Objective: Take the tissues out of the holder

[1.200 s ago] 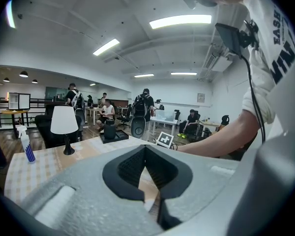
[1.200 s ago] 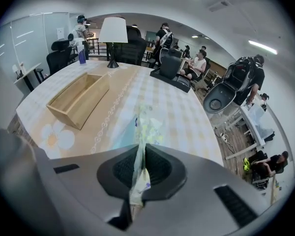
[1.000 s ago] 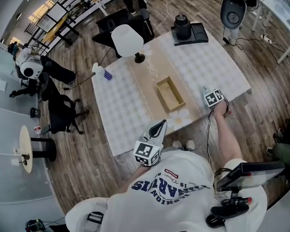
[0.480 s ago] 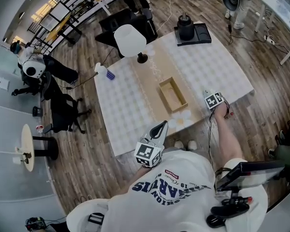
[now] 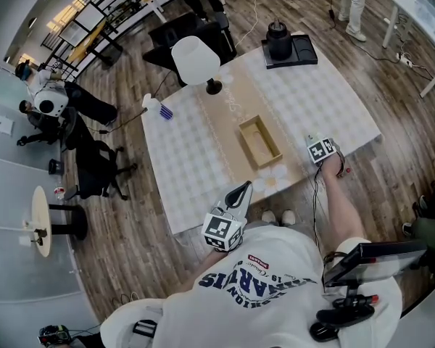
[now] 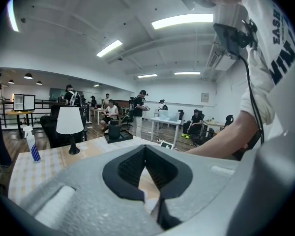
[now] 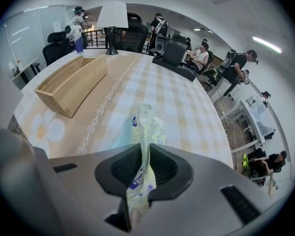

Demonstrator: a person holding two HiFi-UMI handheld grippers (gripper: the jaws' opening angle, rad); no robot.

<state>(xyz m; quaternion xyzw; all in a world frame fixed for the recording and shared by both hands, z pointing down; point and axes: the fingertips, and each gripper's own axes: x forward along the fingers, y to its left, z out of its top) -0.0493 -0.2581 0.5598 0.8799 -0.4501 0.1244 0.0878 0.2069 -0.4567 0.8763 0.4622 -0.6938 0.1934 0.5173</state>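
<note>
With my right tool [image 7: 144, 148] just starting to part on the tissue pack [image 7: 147, 124] above the desk's [image 7: 187, 107] near right edge, well clear of the empty holder [image 7: 71, 85], I'd lower it flat before releasing fully; my left tool [image 6: 145, 149] hangs closed on nothing.

Non-task clutter: white table lamp [image 5: 192, 60] at the far edge of the checked tablecloth [image 5: 181, 165], spray bottle [image 5: 154, 107] at the far-left corner, black jug [image 5: 278, 42] on a black tray [image 5: 305, 51] far-right. Off-table, left: black office chair [image 5: 94, 169], round side table [image 5: 38, 222].
</note>
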